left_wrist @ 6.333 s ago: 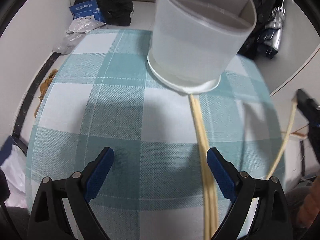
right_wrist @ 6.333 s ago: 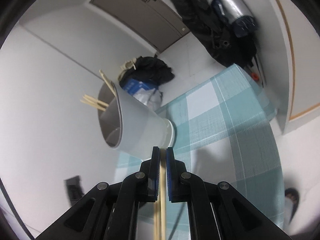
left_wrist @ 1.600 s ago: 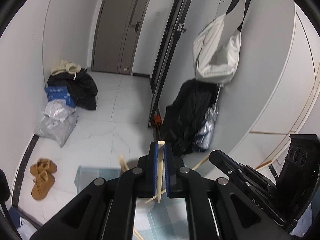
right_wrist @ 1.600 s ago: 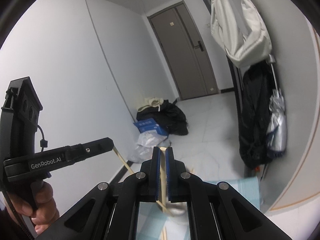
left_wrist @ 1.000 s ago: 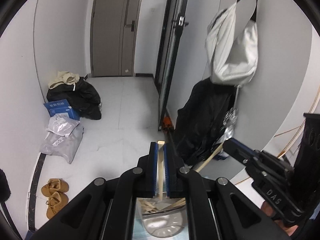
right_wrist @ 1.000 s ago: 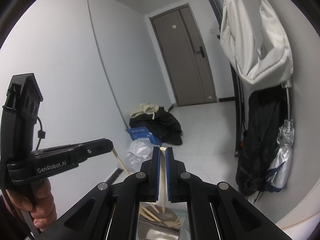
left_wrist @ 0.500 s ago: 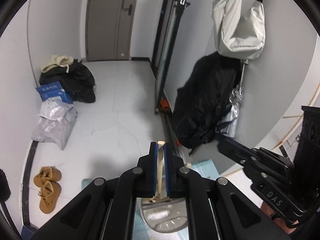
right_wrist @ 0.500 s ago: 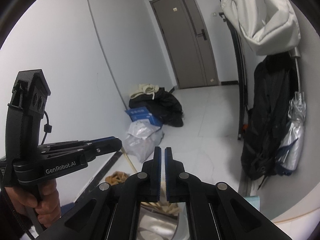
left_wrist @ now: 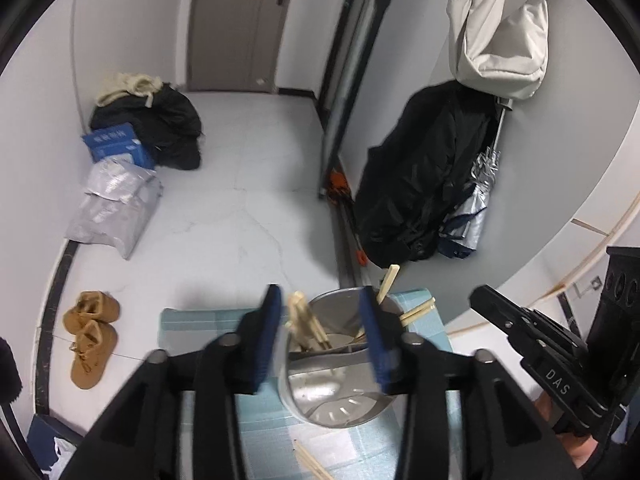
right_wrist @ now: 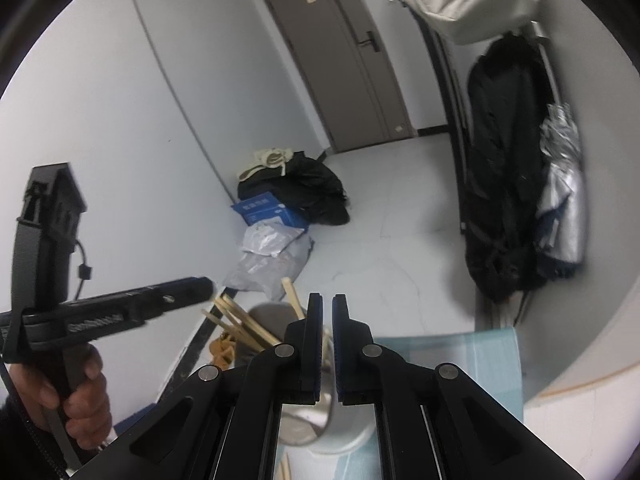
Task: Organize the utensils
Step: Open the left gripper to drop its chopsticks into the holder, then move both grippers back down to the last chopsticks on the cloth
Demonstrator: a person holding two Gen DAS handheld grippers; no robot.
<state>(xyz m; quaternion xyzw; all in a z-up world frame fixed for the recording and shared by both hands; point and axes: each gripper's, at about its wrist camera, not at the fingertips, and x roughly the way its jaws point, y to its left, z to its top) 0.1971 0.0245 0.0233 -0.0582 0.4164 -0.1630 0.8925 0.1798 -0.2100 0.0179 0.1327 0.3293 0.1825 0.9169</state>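
— So where were the chopsticks (left_wrist: 308, 322)?

— Mostly upright in the cup (left_wrist: 332, 396), a few loose on the cloth (left_wrist: 192, 320). Left gripper (left_wrist: 324, 328) had just been opening, nothing between its pads; right gripper (right_wrist: 327, 344) was closed, empty.

— Handling?

— Probably light, stiff, smooth. Pinch one mid-shaft so it doesn't pivot.

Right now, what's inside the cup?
Several wooden chopsticks lean inside the cup, ends above its rim. Its slotted bottom shows; the left tool's bar hides part of the inside.
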